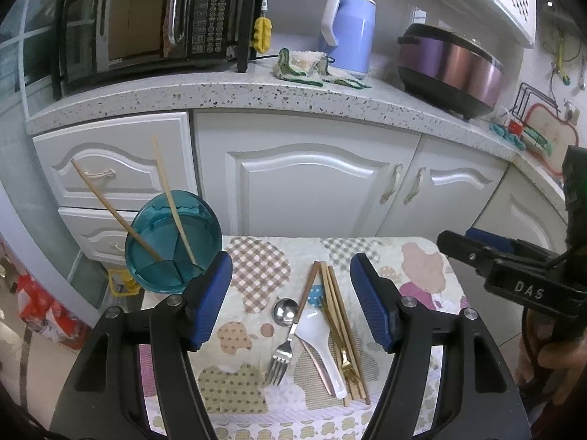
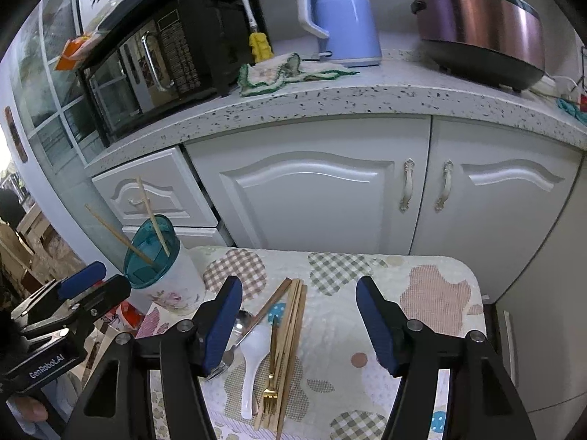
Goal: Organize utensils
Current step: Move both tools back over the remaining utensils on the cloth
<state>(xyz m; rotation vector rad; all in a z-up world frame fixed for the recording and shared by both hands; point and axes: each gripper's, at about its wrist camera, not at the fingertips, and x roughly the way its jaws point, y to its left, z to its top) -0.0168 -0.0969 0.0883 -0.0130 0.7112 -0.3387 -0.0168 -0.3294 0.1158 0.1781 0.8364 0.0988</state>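
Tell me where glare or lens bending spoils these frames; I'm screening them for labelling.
Left wrist view: the countertop edge bows strongly and the corners go black; the rice cooker shows a bright sheen. Right wrist view: same bowing and dark corners; the utensils stay sharp.

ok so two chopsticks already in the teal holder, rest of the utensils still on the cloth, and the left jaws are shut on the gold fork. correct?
Not quite. The left gripper stands with its jaws open and holds nothing; the gold fork lies on the cloth with the other utensils, as the left wrist view shows. The rest holds: two chopsticks stand in the teal holder.
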